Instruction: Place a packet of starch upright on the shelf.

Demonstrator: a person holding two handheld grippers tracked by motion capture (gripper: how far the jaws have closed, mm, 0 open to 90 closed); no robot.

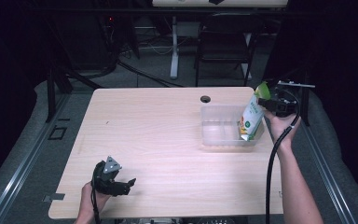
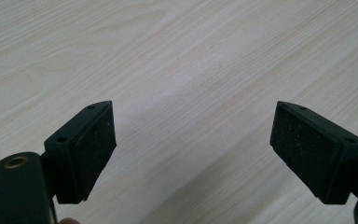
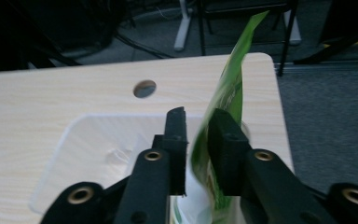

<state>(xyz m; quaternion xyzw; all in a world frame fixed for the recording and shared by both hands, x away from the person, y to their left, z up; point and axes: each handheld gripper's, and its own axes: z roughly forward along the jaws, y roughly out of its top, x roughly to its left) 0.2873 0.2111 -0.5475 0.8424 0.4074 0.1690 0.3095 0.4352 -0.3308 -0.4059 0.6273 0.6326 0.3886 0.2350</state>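
Note:
A green and white pouch [image 1: 251,119] stands tilted in the right end of a clear plastic bin [image 1: 214,112], its bottom inside the bin. My right gripper [image 1: 266,101] holds the pouch by its top edge. In the right gripper view the two jaws are nearly together, with the pouch [image 3: 228,88] pinched between them above the bin [image 3: 88,140]; the right gripper's [image 3: 198,119] tips are level with the bin's far rim. My left gripper [image 1: 127,183] rests low at the near left of the table and is wide open [image 2: 193,135] over bare wood, holding nothing.
The light wood table [image 1: 158,130] has a round cable hole [image 1: 205,99] just behind the bin. A black chair [image 1: 223,42] and a white desk leg [image 1: 174,46] stand beyond the far edge. The right table edge lies close to the bin.

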